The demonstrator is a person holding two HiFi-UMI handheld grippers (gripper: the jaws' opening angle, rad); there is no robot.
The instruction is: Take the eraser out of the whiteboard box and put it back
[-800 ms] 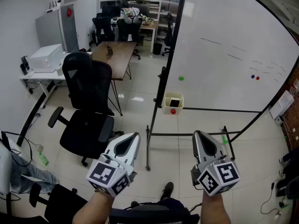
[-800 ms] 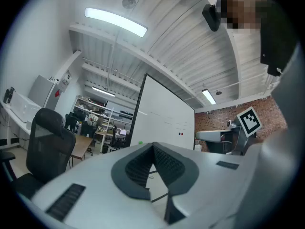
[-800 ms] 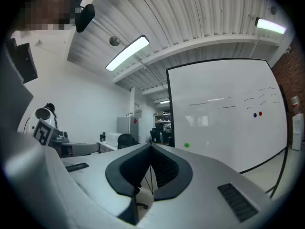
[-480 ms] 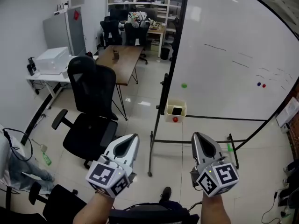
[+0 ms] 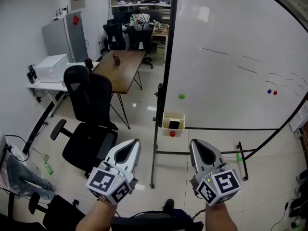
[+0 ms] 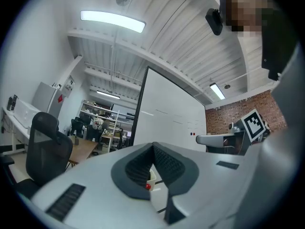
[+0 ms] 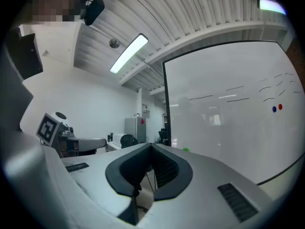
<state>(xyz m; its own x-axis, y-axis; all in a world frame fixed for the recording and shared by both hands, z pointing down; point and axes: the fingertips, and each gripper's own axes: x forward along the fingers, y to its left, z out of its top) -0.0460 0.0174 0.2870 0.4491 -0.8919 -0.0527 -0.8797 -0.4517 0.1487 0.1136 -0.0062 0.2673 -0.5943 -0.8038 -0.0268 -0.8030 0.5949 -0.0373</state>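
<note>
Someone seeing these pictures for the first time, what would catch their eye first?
A big white whiteboard on a black stand fills the right of the head view, with a small cream box at its lower left corner. At the bottom, the grey left gripper and right gripper, both shut, point toward it. A black office chair stands at the left.

No words or numbers can be read anywhere. The whiteboard [image 5: 231, 57] bears only faint strokes, too small to make out.
</note>
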